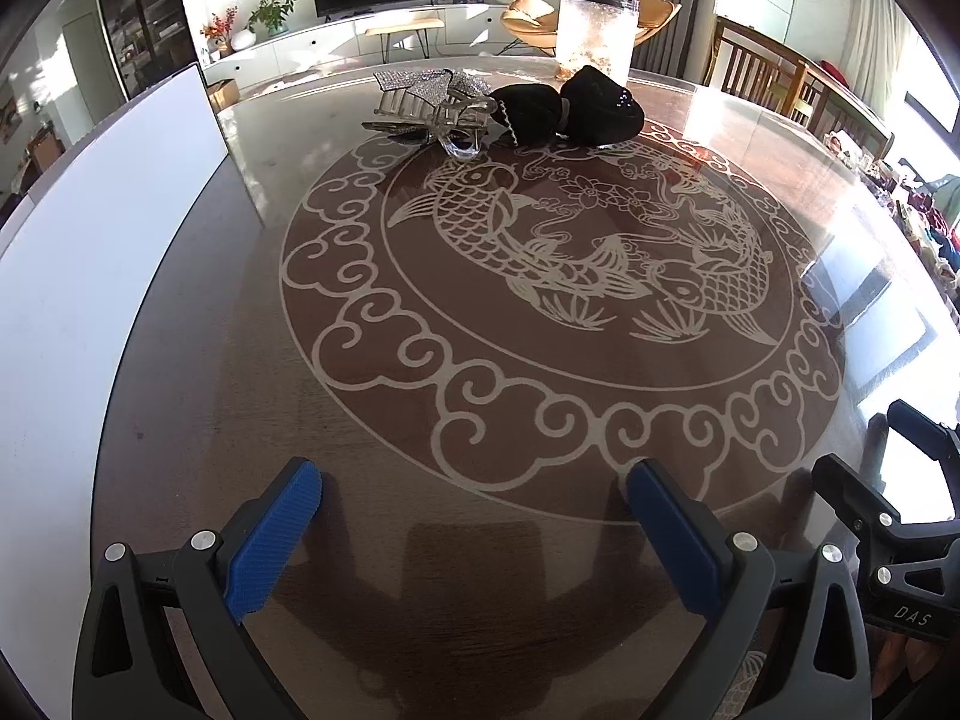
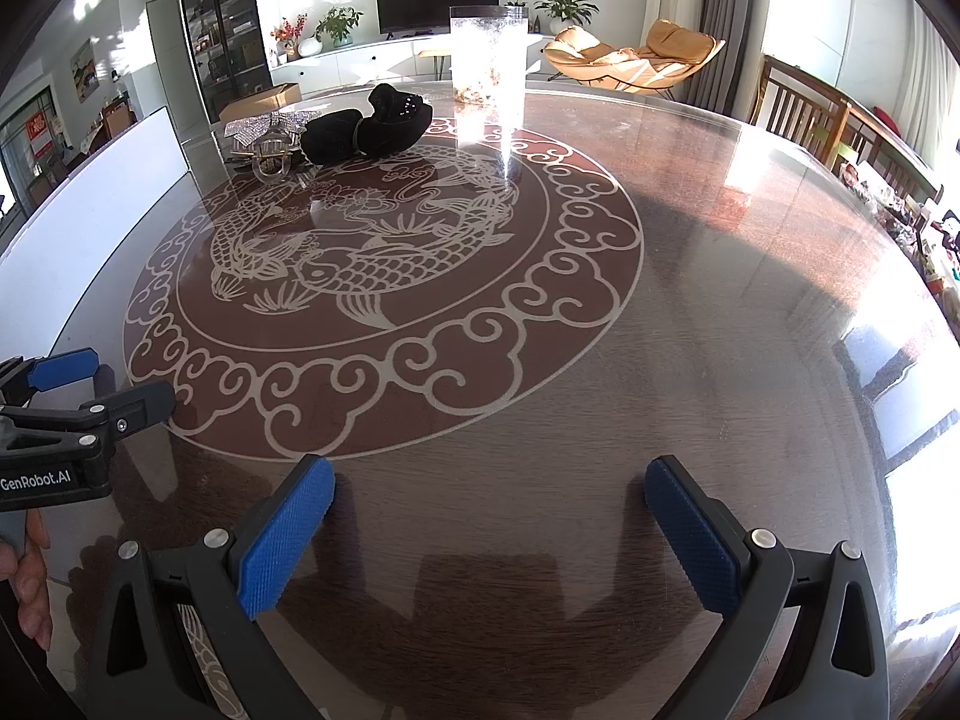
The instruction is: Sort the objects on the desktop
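Blue-padded fingers of the left claw (image 1: 474,531) are sitting nearest the camera, spread wide with nothing between them, hovering over the near edge of the dark glossy desk (image 1: 372,588). Right claw (image 2: 489,531) is doing the same in its own view, jaws wide apart and empty, over bare desk surface. Each claw is showing at the edge of the other's view, side by side. Part of a hand (image 2: 27,576) is gripping the left tool's handle at the left edge of the right wrist view.

Task things are lying bunched at the far side of the desk, at the far rim of the round fish-and-cloud emblem (image 1: 564,276): a clear plastic hair clip (image 1: 444,114), a silver sparkly bow (image 1: 414,84) just behind it and touching, and a black fabric hair accessory (image 1: 570,111) immediately right of the clip. A tall clear container (image 1: 594,30) is standing just beyond the black piece. A white board (image 1: 90,252) is running along the left side of the desk. Both claws are well apart from the pile.
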Demonstrator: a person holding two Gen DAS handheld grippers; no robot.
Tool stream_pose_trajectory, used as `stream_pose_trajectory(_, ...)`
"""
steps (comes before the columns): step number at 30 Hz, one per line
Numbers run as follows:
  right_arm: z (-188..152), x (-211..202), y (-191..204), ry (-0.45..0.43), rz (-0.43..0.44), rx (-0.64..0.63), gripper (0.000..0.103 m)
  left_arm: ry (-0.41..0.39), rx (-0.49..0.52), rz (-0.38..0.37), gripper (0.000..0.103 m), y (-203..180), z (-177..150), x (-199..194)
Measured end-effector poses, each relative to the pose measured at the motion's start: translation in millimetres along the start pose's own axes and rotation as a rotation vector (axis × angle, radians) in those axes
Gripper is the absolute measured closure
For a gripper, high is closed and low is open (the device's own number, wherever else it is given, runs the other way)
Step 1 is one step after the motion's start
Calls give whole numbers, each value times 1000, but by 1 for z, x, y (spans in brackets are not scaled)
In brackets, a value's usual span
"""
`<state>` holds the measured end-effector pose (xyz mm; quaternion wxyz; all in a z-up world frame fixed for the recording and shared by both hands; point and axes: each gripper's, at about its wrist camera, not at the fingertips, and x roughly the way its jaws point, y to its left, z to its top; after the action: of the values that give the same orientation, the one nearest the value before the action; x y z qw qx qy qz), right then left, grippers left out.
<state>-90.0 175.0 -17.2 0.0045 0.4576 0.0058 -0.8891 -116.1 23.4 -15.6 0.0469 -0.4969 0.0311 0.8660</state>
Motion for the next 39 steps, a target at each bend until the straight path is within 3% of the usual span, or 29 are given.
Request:
stream_pose_trajectory(12,0,0,0,0,0,0,0,18,-26,14,0,7,27,15)
stream_pose_trajectory(22,0,0,0,0,0,0,0,-5,-17,6,0,10,23,13)
stream_pose_trajectory(32,0,0,0,0,0,0,0,35,1,-6,0,11,30,14)
stream_pose_trajectory(39,0,0,0,0,0,0,0,27,-38,-5,0,15,32,15)
